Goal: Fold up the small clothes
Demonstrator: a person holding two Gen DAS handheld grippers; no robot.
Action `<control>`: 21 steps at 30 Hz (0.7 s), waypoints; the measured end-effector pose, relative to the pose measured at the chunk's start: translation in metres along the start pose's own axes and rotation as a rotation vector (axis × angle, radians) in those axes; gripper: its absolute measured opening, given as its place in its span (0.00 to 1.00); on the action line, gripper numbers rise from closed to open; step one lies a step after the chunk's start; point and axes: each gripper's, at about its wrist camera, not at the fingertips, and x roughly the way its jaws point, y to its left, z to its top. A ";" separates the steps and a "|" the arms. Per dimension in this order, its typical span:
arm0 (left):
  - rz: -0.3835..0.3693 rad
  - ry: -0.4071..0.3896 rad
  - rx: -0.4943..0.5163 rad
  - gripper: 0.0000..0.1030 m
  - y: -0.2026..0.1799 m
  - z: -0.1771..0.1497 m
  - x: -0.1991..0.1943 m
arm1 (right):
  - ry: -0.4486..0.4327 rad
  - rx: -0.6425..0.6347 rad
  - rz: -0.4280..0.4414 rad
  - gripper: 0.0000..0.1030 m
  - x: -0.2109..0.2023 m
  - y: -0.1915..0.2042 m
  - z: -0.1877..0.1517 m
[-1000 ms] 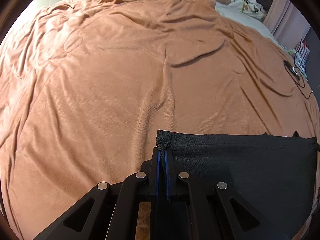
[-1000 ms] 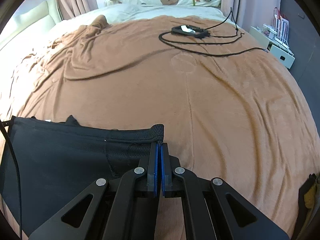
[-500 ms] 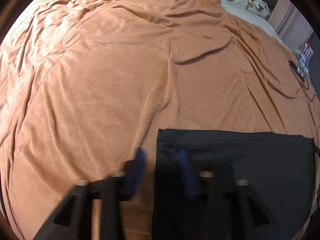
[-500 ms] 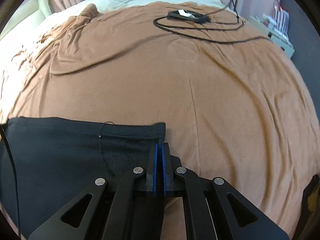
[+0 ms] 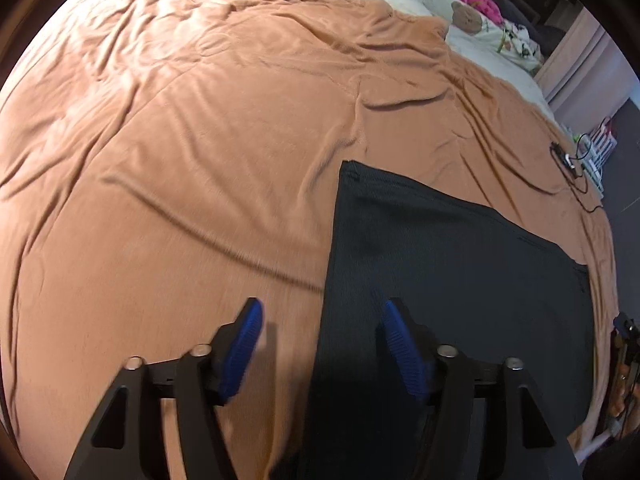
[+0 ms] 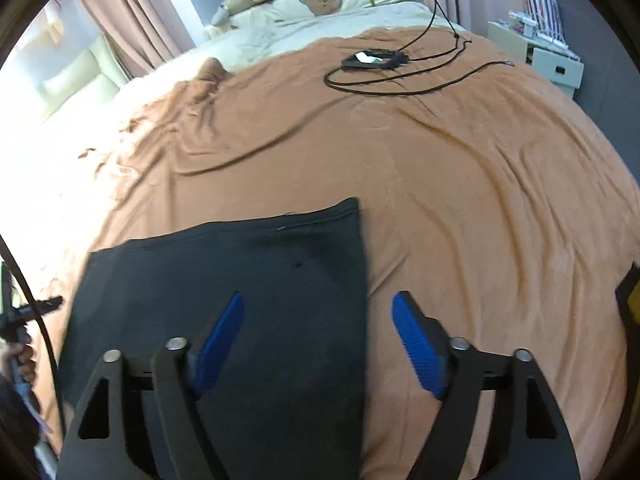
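Note:
A black garment [image 5: 448, 264] lies flat on the brown blanket [image 5: 200, 160], folded into a rough rectangle; the right wrist view shows the garment [image 6: 240, 272] with its right edge running down between the fingers. My left gripper [image 5: 320, 320] hovers over the garment's left edge, its jaws opening, and its blue pads [image 5: 242, 344] touch nothing. My right gripper [image 6: 318, 316] hovers over the garment's right edge, its jaws opening too, blue pads [image 6: 416, 344] apart and off the cloth.
A black device with looped cables [image 6: 376, 60] lies on the blanket far ahead on the right. Soft toys and pillows [image 6: 320, 0] crowd the bed's far end. A white cabinet [image 6: 536, 52] stands at the right. A hand with a tool [image 6: 20, 320] shows at the left edge.
Both grippers let go of the garment's far corners and opened wide. They drew back and rose a little. The garment now lies flat on the blanket.

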 end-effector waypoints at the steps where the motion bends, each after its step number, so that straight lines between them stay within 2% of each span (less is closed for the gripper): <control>1: -0.003 -0.011 0.001 0.76 -0.001 -0.005 -0.006 | -0.007 0.002 0.008 0.80 -0.007 0.000 -0.004; 4: -0.010 -0.032 0.016 0.88 -0.004 -0.020 -0.022 | -0.014 0.001 0.010 0.81 -0.023 -0.003 -0.018; 10: -0.028 -0.062 0.025 0.89 -0.010 -0.042 -0.047 | -0.034 0.027 0.041 0.82 -0.056 -0.006 -0.045; 15: -0.042 -0.056 0.009 0.89 -0.012 -0.063 -0.056 | -0.052 0.044 0.044 0.82 -0.076 -0.009 -0.076; 21: -0.045 -0.037 0.033 0.89 -0.019 -0.094 -0.066 | -0.058 0.148 0.029 0.82 -0.093 -0.030 -0.114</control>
